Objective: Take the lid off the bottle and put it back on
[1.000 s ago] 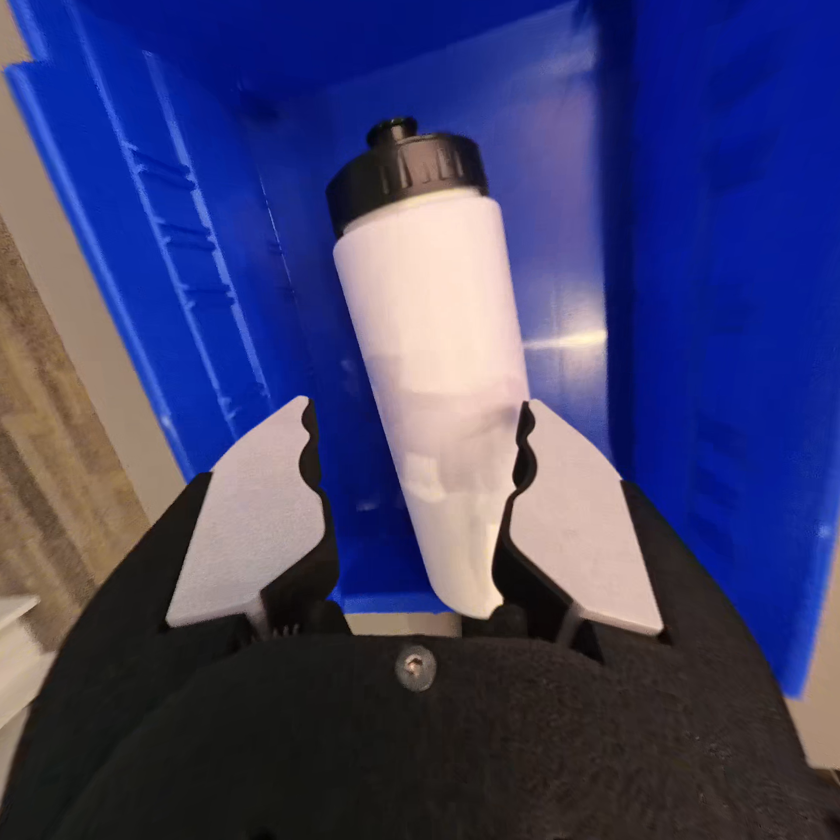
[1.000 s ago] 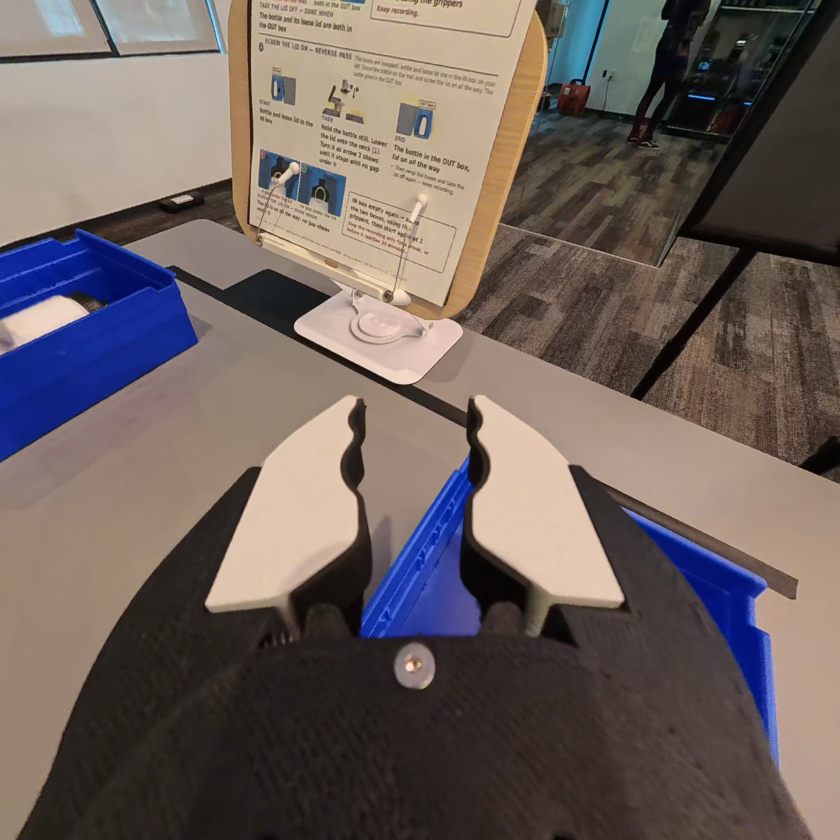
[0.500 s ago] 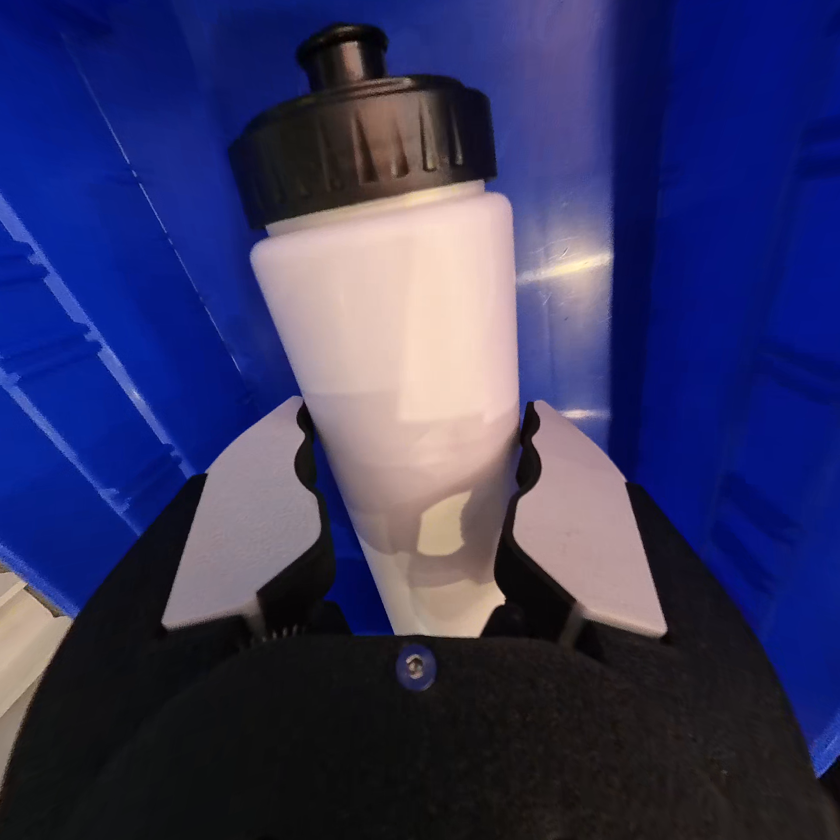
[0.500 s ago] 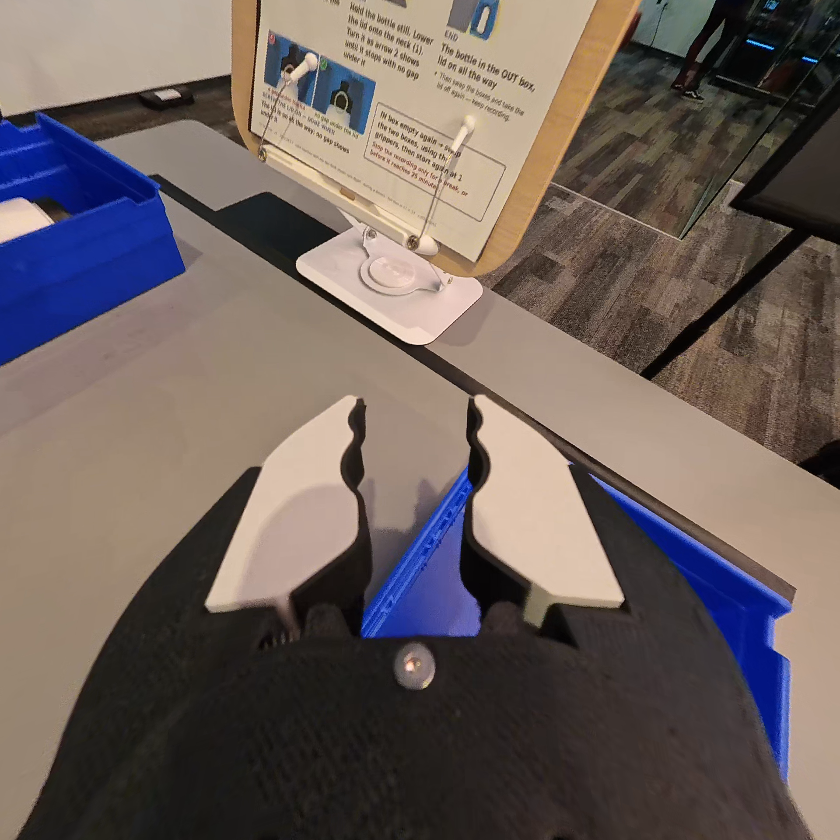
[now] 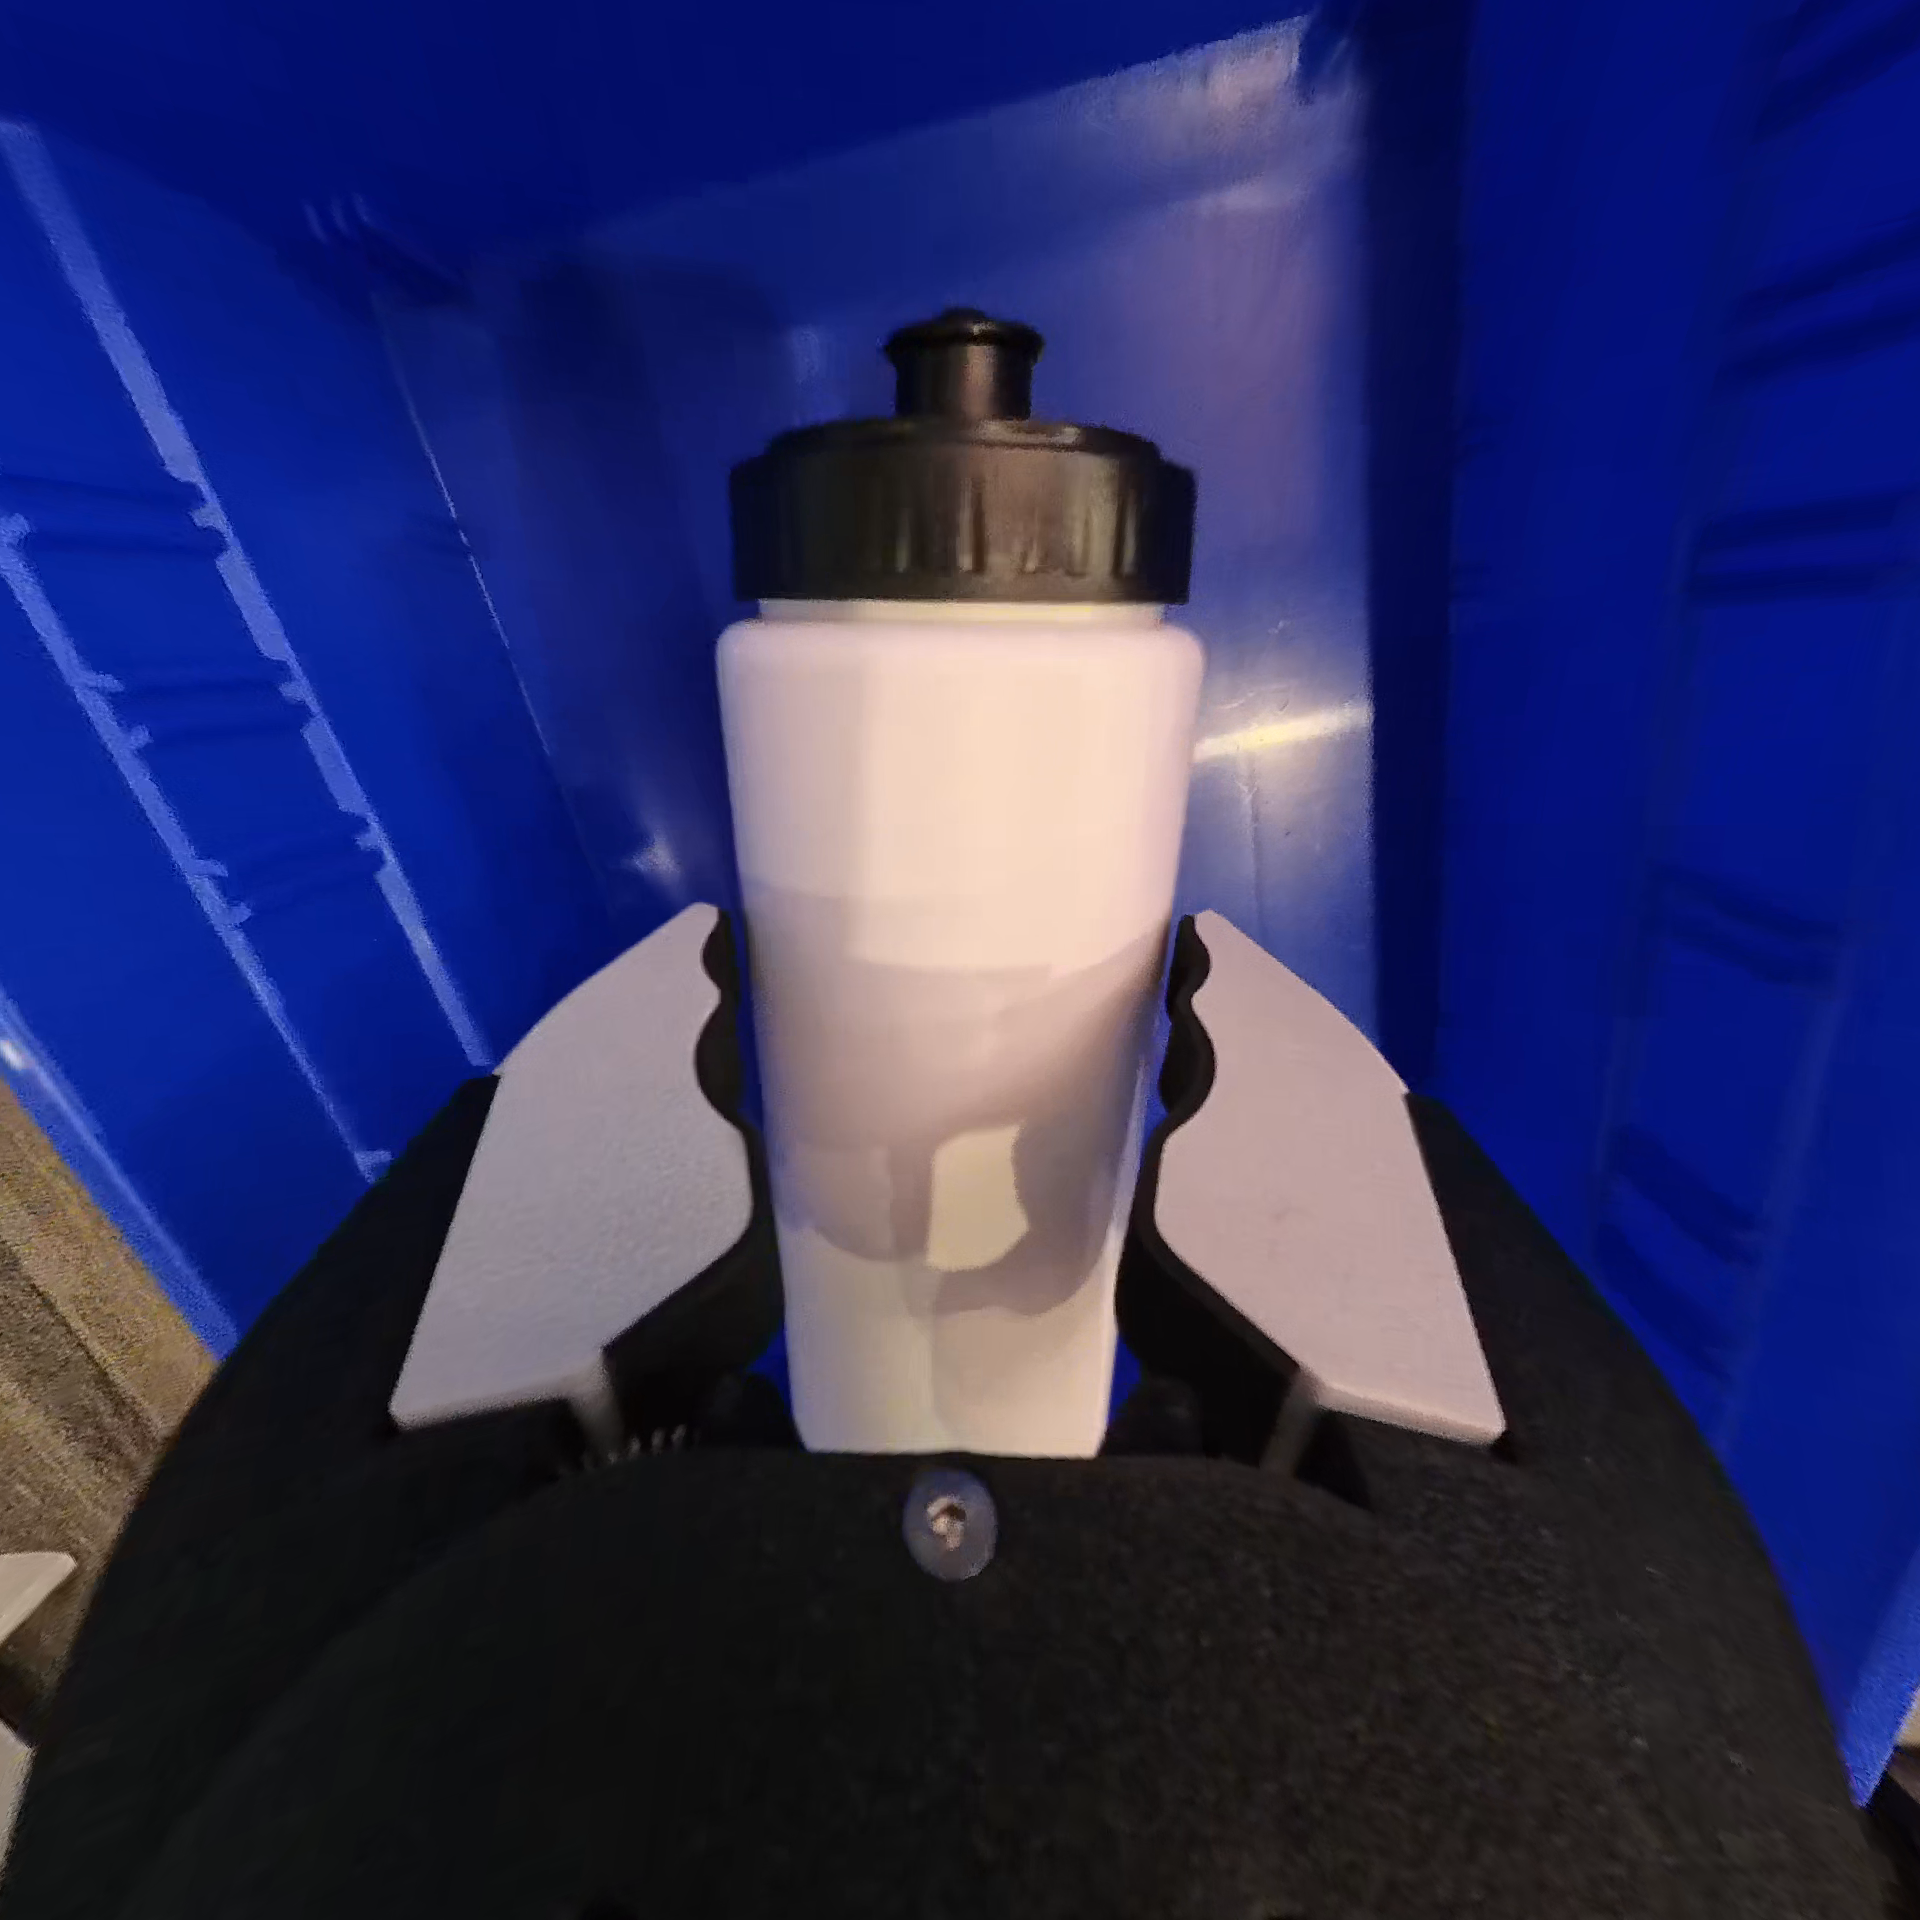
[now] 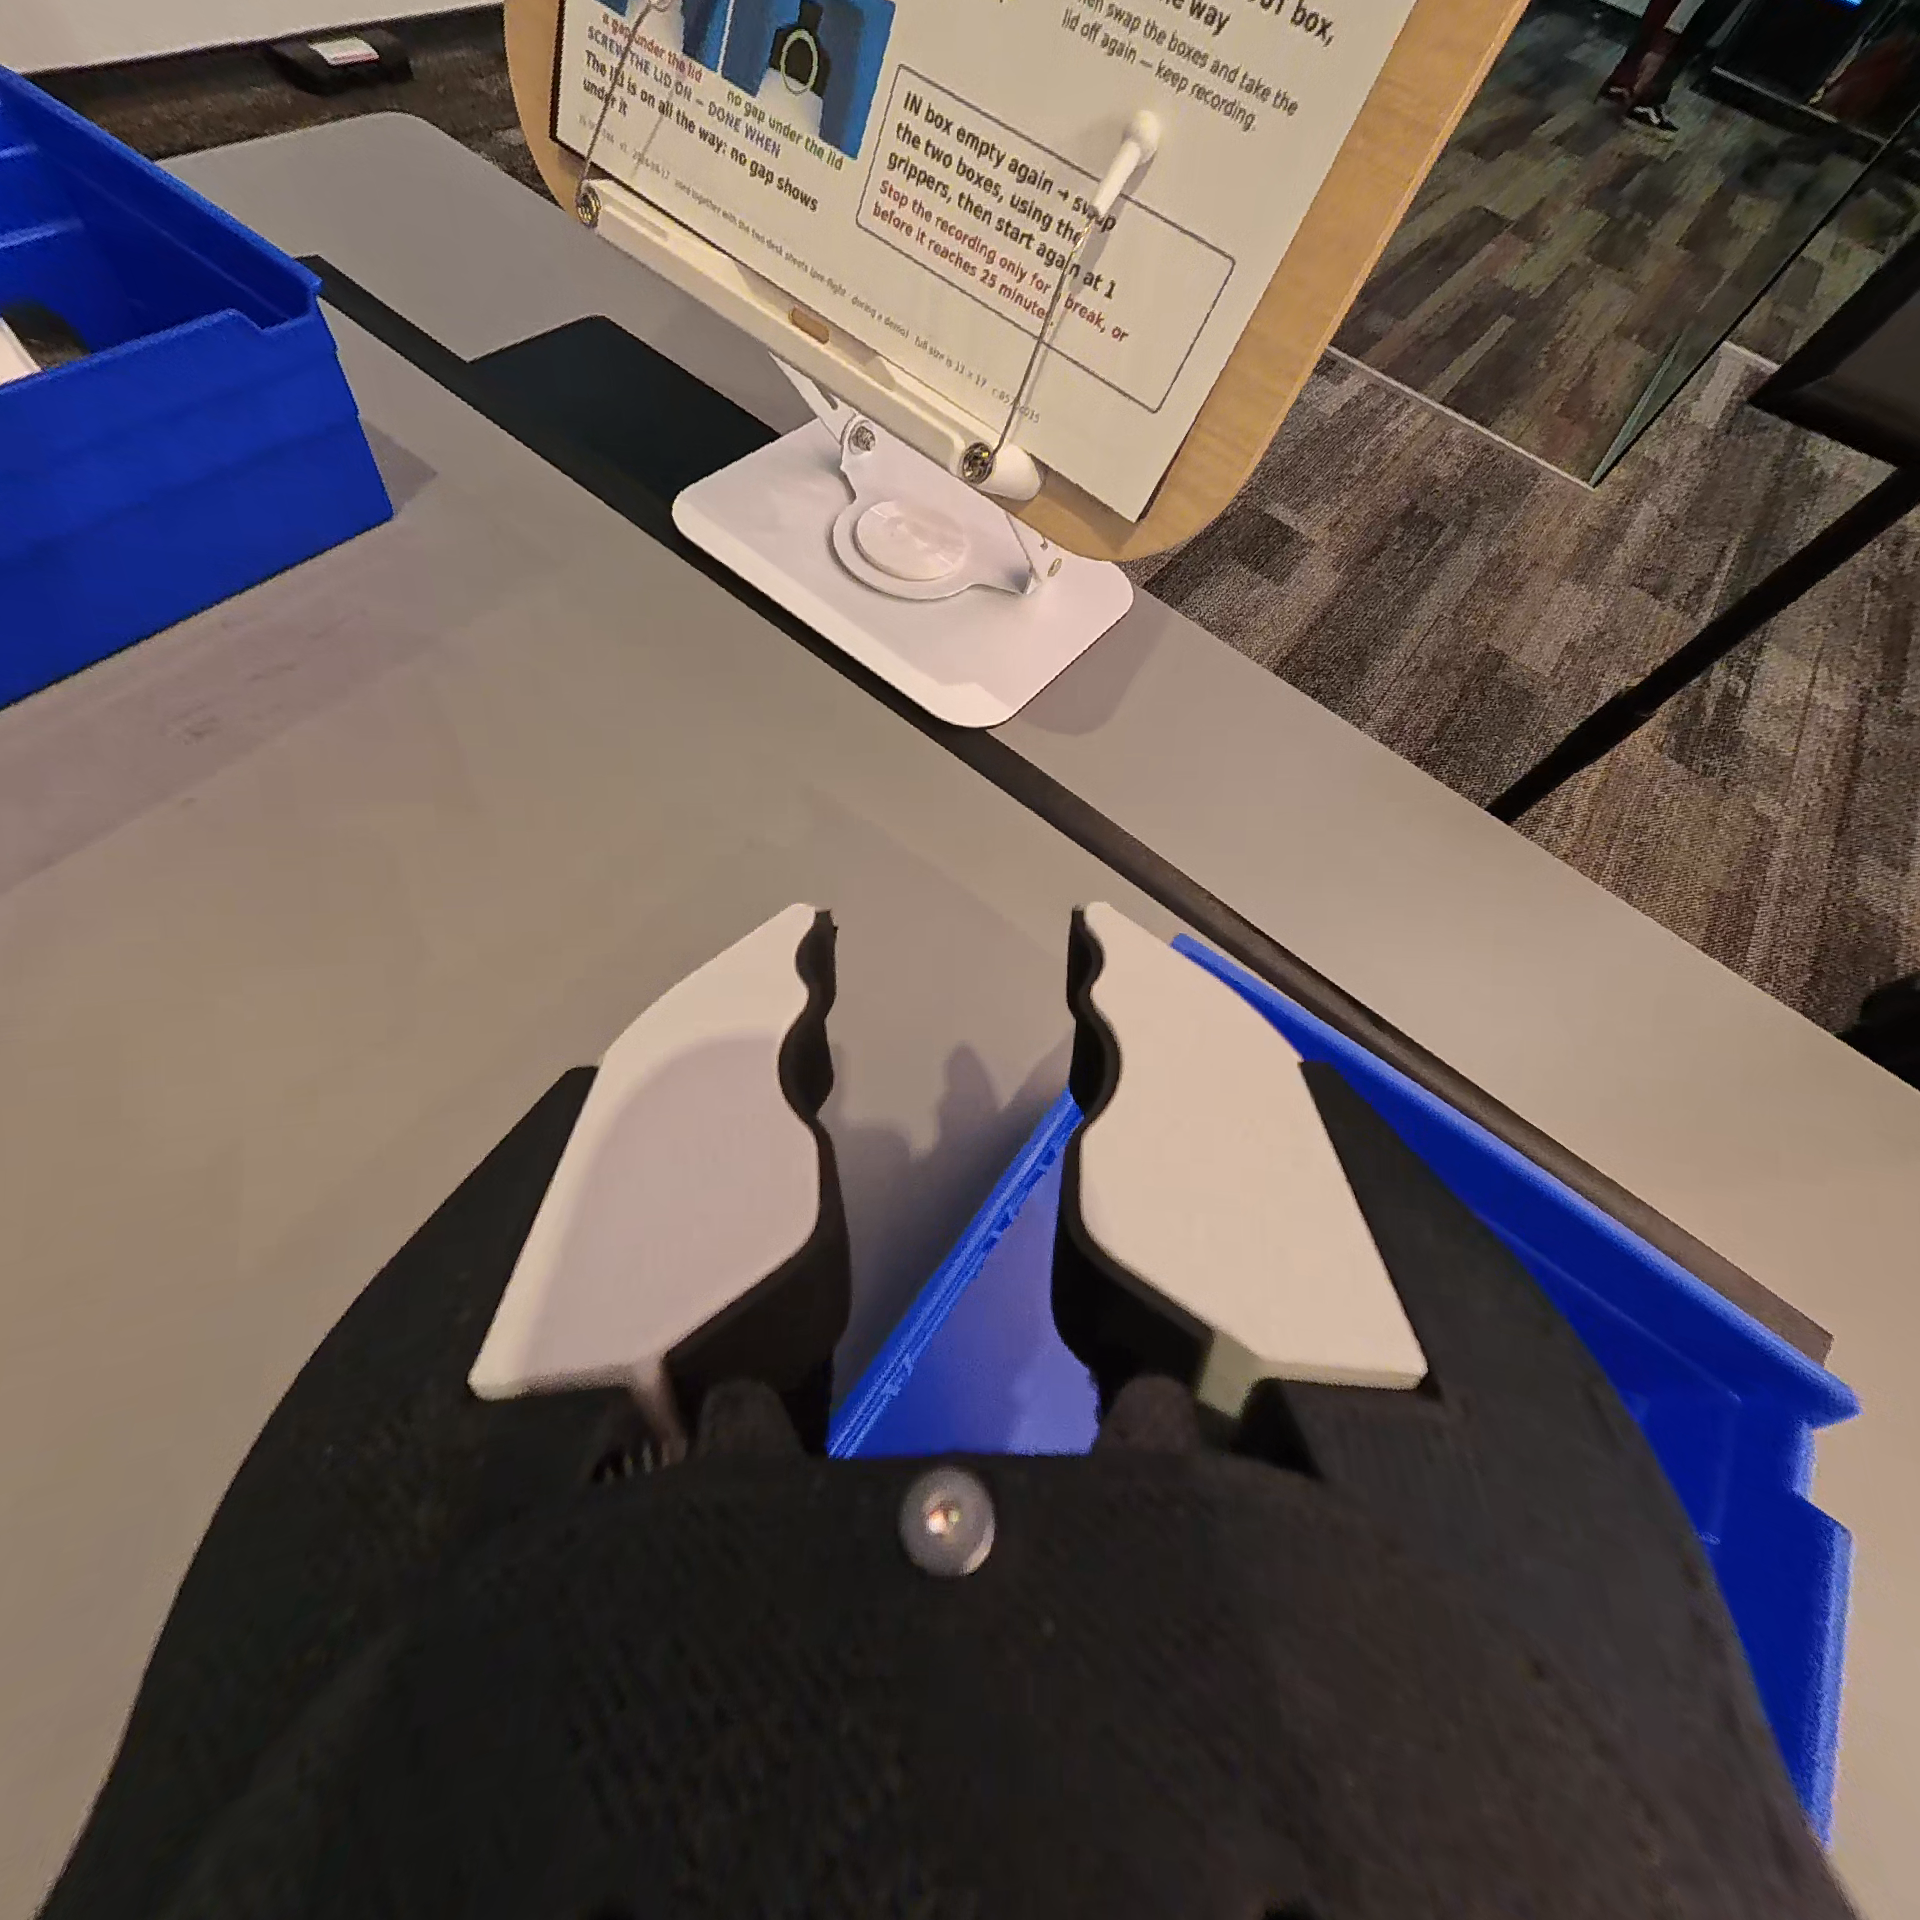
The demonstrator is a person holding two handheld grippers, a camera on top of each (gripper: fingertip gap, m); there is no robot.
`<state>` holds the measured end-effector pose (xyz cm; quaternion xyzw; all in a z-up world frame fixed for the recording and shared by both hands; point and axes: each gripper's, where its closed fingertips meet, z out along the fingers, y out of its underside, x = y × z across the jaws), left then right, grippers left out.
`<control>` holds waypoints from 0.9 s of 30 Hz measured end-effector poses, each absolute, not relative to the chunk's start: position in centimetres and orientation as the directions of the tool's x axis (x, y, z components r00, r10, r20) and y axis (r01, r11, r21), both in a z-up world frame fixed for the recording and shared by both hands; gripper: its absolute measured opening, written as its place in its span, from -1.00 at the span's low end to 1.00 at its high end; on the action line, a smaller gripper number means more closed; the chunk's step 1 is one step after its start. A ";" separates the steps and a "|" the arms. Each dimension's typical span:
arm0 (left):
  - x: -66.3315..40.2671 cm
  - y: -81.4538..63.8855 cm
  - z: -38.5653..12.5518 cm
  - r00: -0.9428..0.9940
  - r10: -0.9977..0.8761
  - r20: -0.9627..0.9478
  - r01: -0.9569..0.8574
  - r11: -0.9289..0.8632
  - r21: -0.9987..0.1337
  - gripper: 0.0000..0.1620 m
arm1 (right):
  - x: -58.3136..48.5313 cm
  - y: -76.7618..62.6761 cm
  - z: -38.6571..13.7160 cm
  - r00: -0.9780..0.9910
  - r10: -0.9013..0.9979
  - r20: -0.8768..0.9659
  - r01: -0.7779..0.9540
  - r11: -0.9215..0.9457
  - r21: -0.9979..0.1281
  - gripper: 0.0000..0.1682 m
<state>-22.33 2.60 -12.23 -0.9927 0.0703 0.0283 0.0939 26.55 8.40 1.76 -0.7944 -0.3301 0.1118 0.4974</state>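
Blue walls of a bin (image 5: pixel 312 727) surround the left gripper (image 5: pixel 956 935), whose jaws flank the lower body of the white bottle (image 5: pixel 961 831) lying inside; whether they truly pinch it cannot be told. Its black lid (image 5: pixel 961 520) sits on. Squeezing firmly before lifting seems wise. Over the grey table (image 6: pixel 416 831), the right gripper (image 6: pixel 951 925) waits spread and empty.

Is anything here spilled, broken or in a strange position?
Nothing stands out. The white bottle lies in the blue bin with its black lid fully on, between the fingers of the left gripper. The right gripper is empty.
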 end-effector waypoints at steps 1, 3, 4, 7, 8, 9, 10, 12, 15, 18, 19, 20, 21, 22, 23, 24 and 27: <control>-22.3 2.7 -12.2 0.987 -0.143 -0.073 -0.155 -0.970 -0.187 -0.06 | 26.5 8.4 1.7 0.757 0.636 0.152 0.416 -0.289 -0.862 -0.47; -22.3 2.8 -12.2 0.984 -0.159 -0.077 -0.171 -0.968 -0.185 -0.06 | 26.4 8.4 1.5 0.755 0.639 0.151 0.420 -0.293 -0.859 -0.47; -22.3 2.7 -12.2 0.983 -0.166 -0.079 -0.178 -0.967 -0.182 -0.06 | 26.4 8.4 1.3 0.753 0.640 0.151 0.423 -0.295 -0.857 -0.47; -22.3 2.3 -12.2 0.978 -0.188 -0.087 -0.200 -0.967 -0.159 -0.06 | 26.3 8.5 1.1 0.751 0.640 0.161 0.435 -0.296 -0.850 -0.47; -22.2 2.2 -12.2 0.975 -0.201 -0.092 -0.213 -0.965 -0.156 -0.06 | 26.3 8.5 1.0 0.750 0.641 0.164 0.439 -0.297 -0.848 -0.47; -22.1 2.2 -12.2 0.972 -0.214 -0.094 -0.226 -0.962 -0.154 -0.06 | 26.2 8.5 1.0 0.749 0.641 0.166 0.442 -0.297 -0.847 -0.47; -22.0 2.2 -12.2 0.970 -0.223 -0.095 -0.236 -0.960 -0.152 -0.06 | 26.2 8.5 0.9 0.749 0.641 0.168 0.444 -0.298 -0.845 -0.47; -21.8 2.2 -12.2 0.965 -0.242 -0.103 -0.255 -0.956 -0.145 -0.07 | 26.2 8.5 0.8 0.748 0.642 0.169 0.447 -0.298 -0.844 -0.47; -21.8 2.1 -11.8 0.956 -0.261 -0.136 -0.280 -0.950 -0.142 -0.07 | 26.1 8.5 0.7 0.746 0.643 0.172 0.451 -0.298 -0.841 -0.47; -21.7 2.4 -10.8 0.955 -0.256 -0.152 -0.281 -0.943 -0.178 -0.07 | 26.1 8.5 0.6 0.744 0.645 0.173 0.455 -0.299 -0.839 -0.47; -21.7 2.5 -10.2 0.953 -0.254 -0.162 -0.284 -0.937 -0.202 -0.07 | 26.0 8.5 0.6 0.743 0.646 0.174 0.455 -0.298 -0.839 -0.47; -21.8 2.7 -9.5 0.952 -0.252 -0.172 -0.287 -0.930 -0.230 -0.07 | 26.0 8.6 0.6 0.743 0.647 0.174 0.456 -0.298 -0.839 -0.47; -21.8 2.9 -8.7 0.953 -0.245 -0.181 -0.287 -0.920 -0.266 -0.07 | 25.9 8.6 0.5 0.742 0.647 0.175 0.458 -0.298 -0.838 -0.47; -21.7 3.2 -7.8 0.954 -0.236 -0.186 -0.284 -0.908 -0.309 -0.07 | 25.9 8.5 0.5 0.741 0.648 0.176 0.459 -0.298 -0.837 -0.47; -21.7 3.4 -6.7 0.955 -0.229 -0.188 -0.283 -0.891 -0.354 -0.07 | 25.8 8.5 0.4 0.740 0.649 0.177 0.461 -0.298 -0.836 -0.47; -21.6 3.7 -5.6 0.956 -0.221 -0.192 -0.282 -0.870 -0.403 -0.07 | 25.8 8.5 0.4 0.739 0.650 0.179 0.464 -0.297 -0.834 -0.47; -21.5 4.5 -1.5 0.956 -0.184 -0.227 -0.284 -0.773 -0.567 -0.07 | 25.6 8.5 0.3 0.735 0.651 0.188 0.472 -0.294 -0.831 -0.47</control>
